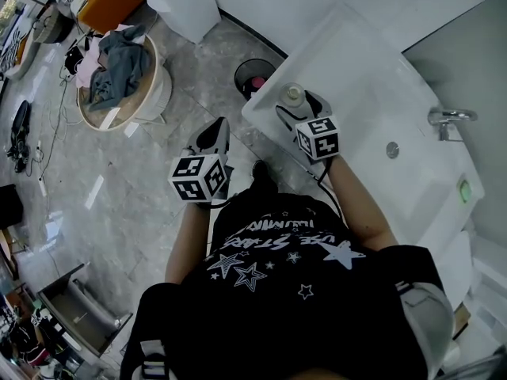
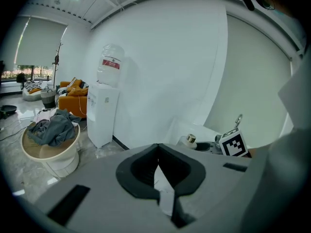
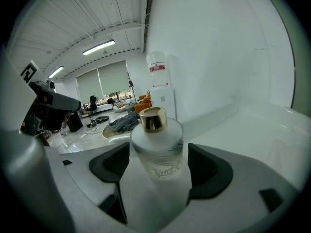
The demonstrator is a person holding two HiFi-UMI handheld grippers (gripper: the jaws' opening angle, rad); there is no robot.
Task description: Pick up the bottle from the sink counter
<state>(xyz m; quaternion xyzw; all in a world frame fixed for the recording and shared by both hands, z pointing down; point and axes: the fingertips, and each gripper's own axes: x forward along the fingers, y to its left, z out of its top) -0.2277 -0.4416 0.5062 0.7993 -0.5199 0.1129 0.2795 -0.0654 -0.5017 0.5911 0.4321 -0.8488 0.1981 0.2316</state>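
The bottle (image 3: 156, 147) sits between the wide-open right tongs (image 3: 159, 171), ungripped. Squeeze its body squarely, I'd say. The left tongs (image 2: 158, 171) are closed, empty.

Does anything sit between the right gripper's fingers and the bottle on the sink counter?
Nothing visible does. The bottle stands upright on the sink counter, between the open fingers of the right gripper, with a gap on each side. The left gripper is shut, over the floor beside the counter.
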